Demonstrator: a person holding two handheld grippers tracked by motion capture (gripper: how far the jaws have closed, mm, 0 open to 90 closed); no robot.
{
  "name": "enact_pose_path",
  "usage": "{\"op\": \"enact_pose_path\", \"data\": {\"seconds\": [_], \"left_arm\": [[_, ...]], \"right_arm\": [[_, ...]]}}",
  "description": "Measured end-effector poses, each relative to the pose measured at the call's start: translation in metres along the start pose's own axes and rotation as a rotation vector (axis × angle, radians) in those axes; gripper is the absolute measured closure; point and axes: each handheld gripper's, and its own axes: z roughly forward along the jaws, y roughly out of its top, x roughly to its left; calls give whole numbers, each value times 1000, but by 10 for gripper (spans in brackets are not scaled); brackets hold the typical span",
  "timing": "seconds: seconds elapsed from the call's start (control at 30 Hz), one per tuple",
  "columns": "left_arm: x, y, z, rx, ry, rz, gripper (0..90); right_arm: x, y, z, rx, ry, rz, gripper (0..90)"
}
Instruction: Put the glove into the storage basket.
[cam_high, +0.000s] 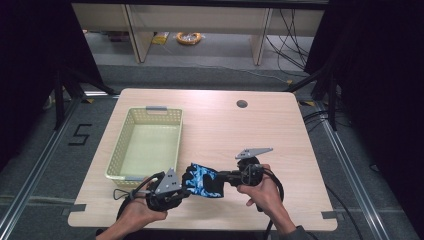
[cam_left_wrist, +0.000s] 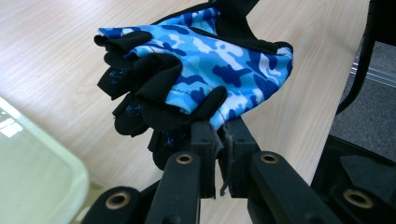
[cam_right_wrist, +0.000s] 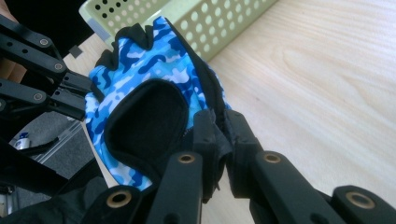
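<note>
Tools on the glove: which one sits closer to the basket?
The left tool, pinching the glove's finger end right by the basket's near corner. The right tool grips the opposite, cuff end, farther out over bare table.

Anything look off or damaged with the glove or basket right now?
Nothing stands out. The glove hangs intact between the left claw and right claw, each shut on an edge. The basket sits flat on the table.

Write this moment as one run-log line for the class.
left gripper: shut on glove | right gripper: shut on glove | blue camouflage fingerless glove: held between both above table | basket: empty, left
</note>
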Motion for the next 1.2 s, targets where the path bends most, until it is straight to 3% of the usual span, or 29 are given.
{"op": "enact_pose_path", "data": {"seconds": [0.03,0.2,0.23,0.27,0.4,0.43,0.53,0.7,0.73,1.2], "left_arm": [[1,0,-2,-2,0,-9,843],[8,3,-12,-5,8,-19,843],[11,4,-15,-2,12,3,843],[12,5,-18,-5,14,-3,843],[20,7,-31,-16,23,-22,843],[22,8,-32,-21,27,-25,842],[31,9,-41,-16,42,-12,842],[44,7,-50,-22,71,-41,842],[47,7,-51,-22,68,-44,842],[76,2,-67,-3,88,-74,839]], "right_arm": [[-1,3,0,-3,-9,-24,846],[4,17,3,2,4,-35,846],[6,20,2,10,11,-16,846],[8,24,3,1,19,-17,846],[11,39,5,-8,27,-72,846],[14,45,5,4,23,-57,846],[19,58,10,4,29,-70,846],[22,76,20,15,27,-90,846],[24,80,23,14,43,-85,846],[32,115,48,28,30,-105,845]]}}
